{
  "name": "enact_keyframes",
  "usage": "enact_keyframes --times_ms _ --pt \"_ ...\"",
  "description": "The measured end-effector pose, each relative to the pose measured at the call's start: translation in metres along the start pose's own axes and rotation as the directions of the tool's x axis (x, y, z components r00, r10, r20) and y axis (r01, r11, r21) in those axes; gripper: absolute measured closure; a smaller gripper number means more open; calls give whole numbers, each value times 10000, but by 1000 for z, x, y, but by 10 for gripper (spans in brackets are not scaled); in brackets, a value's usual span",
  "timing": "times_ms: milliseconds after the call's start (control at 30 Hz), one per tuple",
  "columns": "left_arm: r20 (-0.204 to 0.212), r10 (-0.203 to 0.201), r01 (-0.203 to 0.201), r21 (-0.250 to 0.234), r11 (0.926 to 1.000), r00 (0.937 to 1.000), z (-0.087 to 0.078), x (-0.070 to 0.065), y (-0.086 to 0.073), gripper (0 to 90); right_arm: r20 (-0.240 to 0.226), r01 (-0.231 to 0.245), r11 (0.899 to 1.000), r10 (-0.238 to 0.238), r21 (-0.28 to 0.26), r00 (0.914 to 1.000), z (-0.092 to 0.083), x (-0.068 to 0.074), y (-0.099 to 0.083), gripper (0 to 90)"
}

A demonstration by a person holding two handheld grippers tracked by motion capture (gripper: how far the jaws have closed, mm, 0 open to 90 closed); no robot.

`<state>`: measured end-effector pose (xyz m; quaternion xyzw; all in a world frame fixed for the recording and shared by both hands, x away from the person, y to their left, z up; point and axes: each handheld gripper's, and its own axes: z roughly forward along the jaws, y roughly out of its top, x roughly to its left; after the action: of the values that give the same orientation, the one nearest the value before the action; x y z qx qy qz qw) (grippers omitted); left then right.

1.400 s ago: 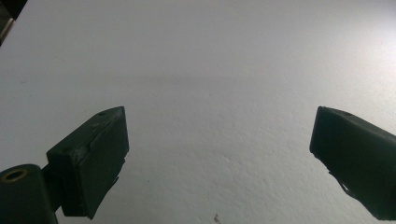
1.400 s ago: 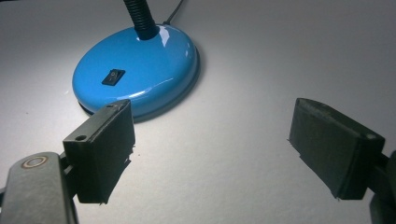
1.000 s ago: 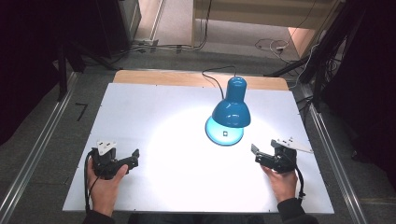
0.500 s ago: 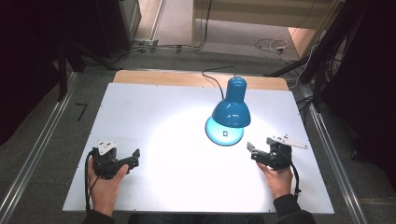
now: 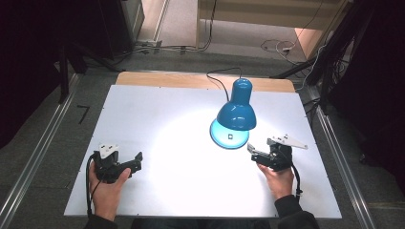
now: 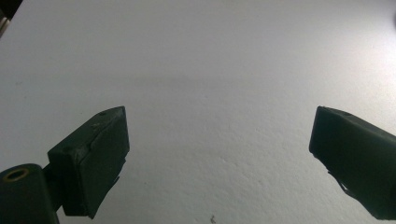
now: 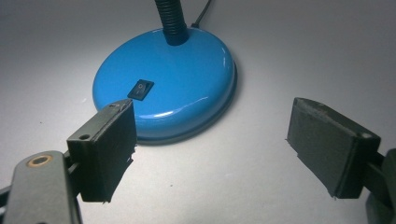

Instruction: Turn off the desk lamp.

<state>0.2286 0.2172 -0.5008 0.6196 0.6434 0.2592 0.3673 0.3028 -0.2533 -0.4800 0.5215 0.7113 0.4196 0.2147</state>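
Observation:
A blue desk lamp (image 5: 236, 112) stands lit on the white table (image 5: 157, 119), its shade tipped down over its round base (image 5: 224, 138). In the right gripper view the base (image 7: 187, 79) carries a small black rocker switch (image 7: 140, 89) and a black gooseneck (image 7: 170, 21). My right gripper (image 5: 254, 153) sits just right of the base, open, with nothing between its jaws (image 7: 212, 149); its left jaw lies close to the base's near rim. My left gripper (image 5: 136, 163) rests open at the table's near left, over bare tabletop (image 6: 219, 158).
The lamp's cord (image 5: 217, 78) runs back over the wooden strip (image 5: 157, 78) at the table's far edge. A pool of light (image 5: 191, 138) falls on the table left of the lamp. Metal rails (image 5: 43, 143) flank the table, and cables (image 5: 274, 46) lie on the floor beyond.
My right gripper has moved forward and left, closer to the lamp's base. The left gripper has stayed where it was.

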Motion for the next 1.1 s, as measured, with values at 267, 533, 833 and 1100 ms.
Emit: enact_keyframes --times_ms 267,533,833,1100 --pt "15 -20 20 -11 10000 10000 0 0 0 54 23 229 9997 -229 -118 9997 11 9 1 157" --pt "11 -6 6 1 10000 10000 0 0 0 55 34 -116 9999 116 -30 9999 19 11 0 179" --pt "44 -4 3 48 10000 10000 0 0 0 55 45 -21 9999 21 -104 10000 26 17 1 208" --pt "61 -14 14 -5 10000 10000 0 0 0 55 -15 113 9998 -113 -160 9999 29 19 -1 243"
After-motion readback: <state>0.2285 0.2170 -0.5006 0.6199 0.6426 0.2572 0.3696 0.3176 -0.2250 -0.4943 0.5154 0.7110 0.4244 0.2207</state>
